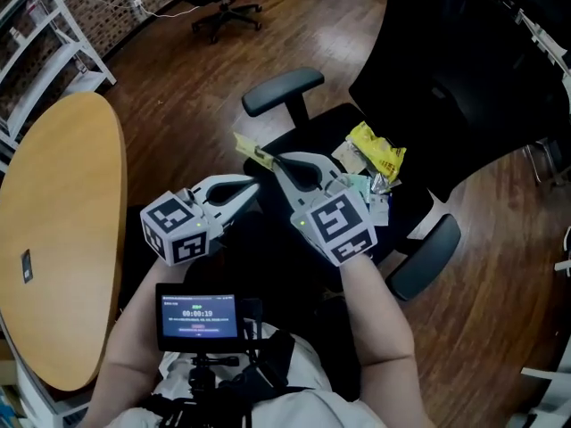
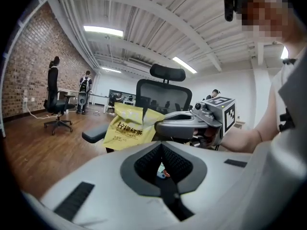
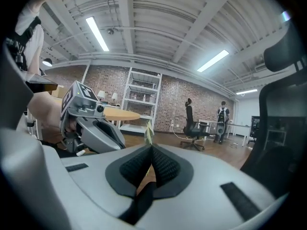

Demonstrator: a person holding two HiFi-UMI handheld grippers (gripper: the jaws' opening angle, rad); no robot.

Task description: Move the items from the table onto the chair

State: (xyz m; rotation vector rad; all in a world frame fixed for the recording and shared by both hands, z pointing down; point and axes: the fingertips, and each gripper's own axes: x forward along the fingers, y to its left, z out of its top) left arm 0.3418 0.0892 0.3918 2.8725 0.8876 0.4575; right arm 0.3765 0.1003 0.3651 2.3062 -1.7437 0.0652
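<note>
Yellow packet (image 1: 252, 152), pinched by its near edge in the clenched right gripper (image 1: 273, 160), sticks out beyond the jaw tips above the chair (image 1: 314, 139) seat, left of the items already there; the left gripper (image 1: 257, 185), alongside, is closed on nothing.

1. I am standing on a brown wooden floor (image 1: 169, 78).
2. A red brick wall (image 3: 180, 102) is running along one side, with a white shelf (image 3: 141, 102) standing against it.
3. Long lights (image 3: 96, 32) are shining on the white ceiling (image 3: 158, 18).
4. A black rolling chair (image 1: 223, 12) is sitting far off.
</note>
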